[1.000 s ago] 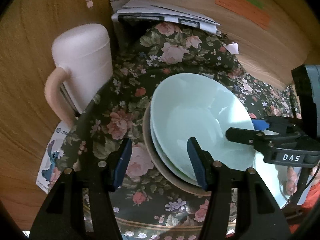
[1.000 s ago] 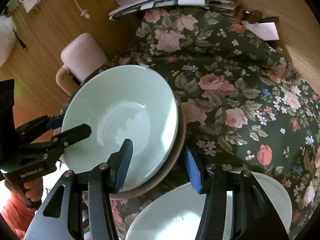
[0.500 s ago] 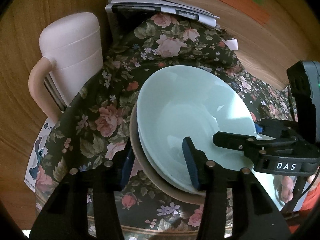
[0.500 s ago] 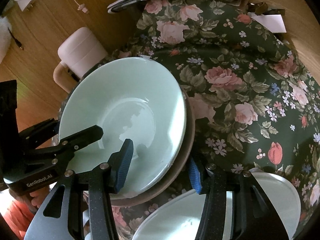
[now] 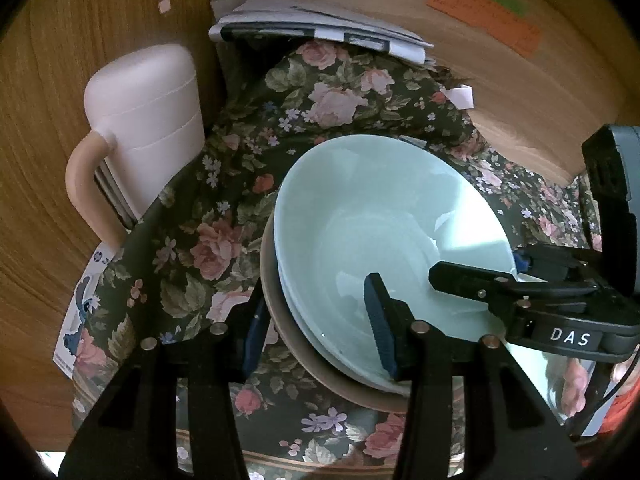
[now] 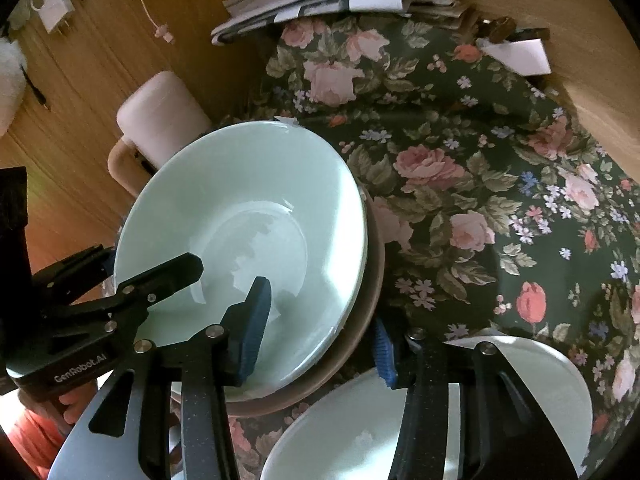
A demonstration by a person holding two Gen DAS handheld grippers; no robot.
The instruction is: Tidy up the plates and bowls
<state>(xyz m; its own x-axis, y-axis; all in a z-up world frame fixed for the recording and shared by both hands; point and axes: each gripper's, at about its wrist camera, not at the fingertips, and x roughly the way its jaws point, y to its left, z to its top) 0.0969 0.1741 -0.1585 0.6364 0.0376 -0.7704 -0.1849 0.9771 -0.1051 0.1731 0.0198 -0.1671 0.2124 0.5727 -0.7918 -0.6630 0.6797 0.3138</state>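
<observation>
Pale green bowls sit nested in a brown bowl on the table, which is covered by a dark floral cloth. The left tool straddles the near-left rim of the stack, one pad inside the top bowl, the other outside under the brown rim; its jaws have just been closing. The right tool straddles the near-right rim the same way, jaws also just closing. Whether the pads of either press the rim, I cannot tell. A white plate lies just beside the stack. A pink jug stands off the table's edge
</observation>
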